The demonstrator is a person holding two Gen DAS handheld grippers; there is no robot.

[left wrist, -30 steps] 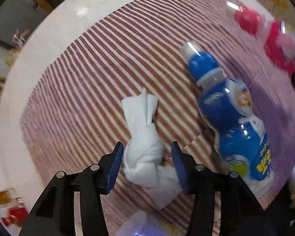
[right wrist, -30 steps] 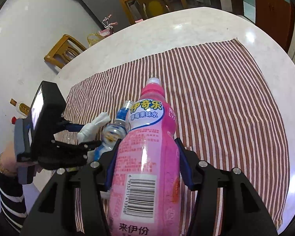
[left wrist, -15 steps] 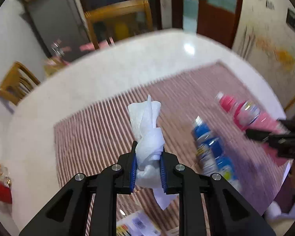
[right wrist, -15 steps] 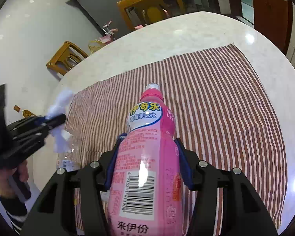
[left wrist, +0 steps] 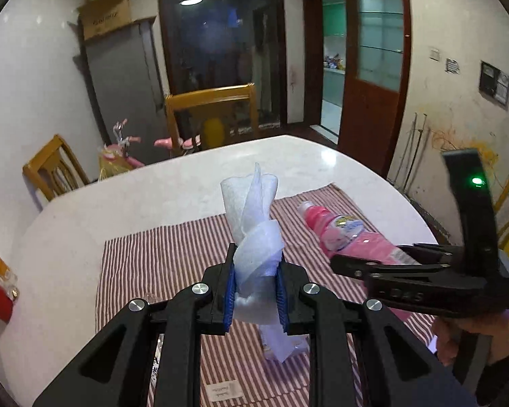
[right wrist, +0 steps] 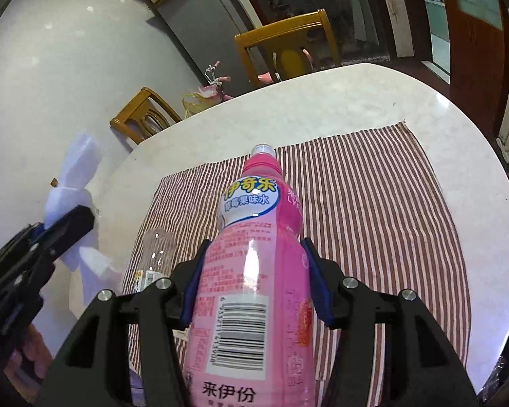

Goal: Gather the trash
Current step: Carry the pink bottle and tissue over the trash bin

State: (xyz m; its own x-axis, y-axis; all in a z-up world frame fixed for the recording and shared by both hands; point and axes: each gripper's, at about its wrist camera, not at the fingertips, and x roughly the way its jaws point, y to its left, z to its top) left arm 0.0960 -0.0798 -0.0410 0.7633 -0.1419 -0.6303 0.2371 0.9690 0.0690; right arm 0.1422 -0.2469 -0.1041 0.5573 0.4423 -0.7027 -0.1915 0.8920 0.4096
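Surface: glossy white round table (left wrist: 85, 224), red-and-white striped cloth (right wrist: 373, 203).
Left gripper (left wrist: 256, 288): pinching twisted white tissue (left wrist: 254, 230), lifted.
Right gripper (right wrist: 254, 285): clamped on smooth pink plastic bottle (right wrist: 254, 254), above cloth.

The pink bottle (right wrist: 254, 271) is glossy plastic, and the twisted tissue (left wrist: 254, 237) is soft matt paper. The striped cloth (right wrist: 373, 220) is woven and matt; the tabletop (right wrist: 322, 101) is polished stone.
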